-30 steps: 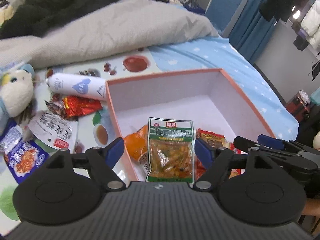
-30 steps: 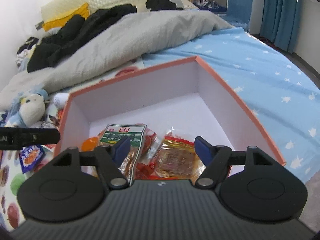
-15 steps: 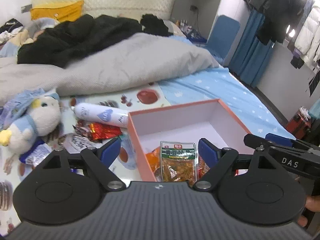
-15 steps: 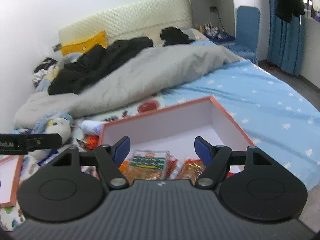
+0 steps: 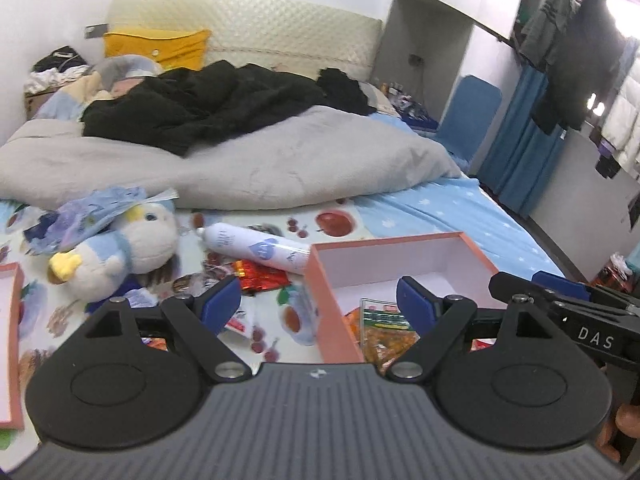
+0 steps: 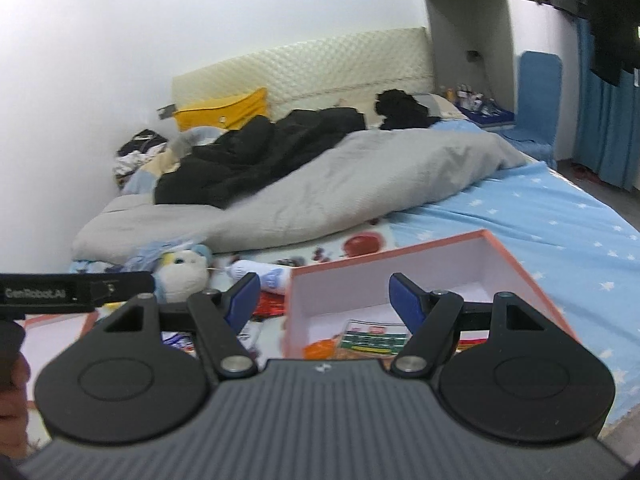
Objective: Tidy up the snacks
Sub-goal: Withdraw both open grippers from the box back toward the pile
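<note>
An orange-rimmed box [image 5: 332, 320] with a white inside lies on the bed; it also shows in the right wrist view [image 6: 532, 280]. Inside lie a green-labelled snack packet [image 5: 384, 320] [image 6: 372, 338] and orange packets [image 6: 318, 350]. A red foil snack [image 5: 260, 276] and a white tube [image 5: 256, 248] lie left of the box. My left gripper [image 5: 319, 300] is open and empty, held above the box's left wall. My right gripper [image 6: 324, 292] is open and empty, held above the box's near left part.
A plush duck [image 5: 120, 248] and loose wrappers lie on the fruit-print sheet at the left. A second orange-rimmed lid [image 5: 12, 320] sits at the far left. A grey duvet [image 5: 240, 168] with black clothes fills the back. A blue chair [image 5: 468, 120] stands at the right.
Both grippers have pulled back and risen away from the box, so the box looks smaller and lower in both views. Both stay open and empty.
</note>
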Motion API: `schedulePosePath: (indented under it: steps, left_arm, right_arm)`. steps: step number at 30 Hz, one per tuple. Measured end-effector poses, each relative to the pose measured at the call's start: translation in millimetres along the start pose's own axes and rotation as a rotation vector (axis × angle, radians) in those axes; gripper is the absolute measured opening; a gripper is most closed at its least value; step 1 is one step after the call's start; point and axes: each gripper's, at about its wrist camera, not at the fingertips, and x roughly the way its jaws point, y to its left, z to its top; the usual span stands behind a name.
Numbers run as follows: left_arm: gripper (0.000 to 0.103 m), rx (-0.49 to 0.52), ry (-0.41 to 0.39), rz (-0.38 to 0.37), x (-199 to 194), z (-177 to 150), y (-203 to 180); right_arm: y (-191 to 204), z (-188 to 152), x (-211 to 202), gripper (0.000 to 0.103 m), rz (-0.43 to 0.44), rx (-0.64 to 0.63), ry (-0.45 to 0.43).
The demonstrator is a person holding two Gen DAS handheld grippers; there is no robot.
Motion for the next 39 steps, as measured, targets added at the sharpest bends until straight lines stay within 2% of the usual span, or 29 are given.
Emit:
schedulePosePath:
  steps: [9,21,28,32,39]
  left_arm:
    - [0.088,-0.043,-0.027,0.062,-32,-17,45]
    - [0.088,-0.105,-0.020,0.090,-51,-56,83]
    - [0.088,-0.128,0.023,0.128,-47,-82,103]
    - [0.088,-0.139,0.046,0.142,-41,-91,114]
    - [0.088,-0.171,0.077,0.149,-15,-96,133]
  right_arm:
    - [40,-16,-1,0.073,0.066,-0.014,0.015]
    - [85,-53,2,0.073,0.126,-0.046,0.051]
    - [99,-80,7,0.073,0.126,-0.005,0.065]
    - [108,-90,12,0.073,0.125,-0.066,0.086]
    - [111,-95,32,0.073,0.125,-0.072,0.119]
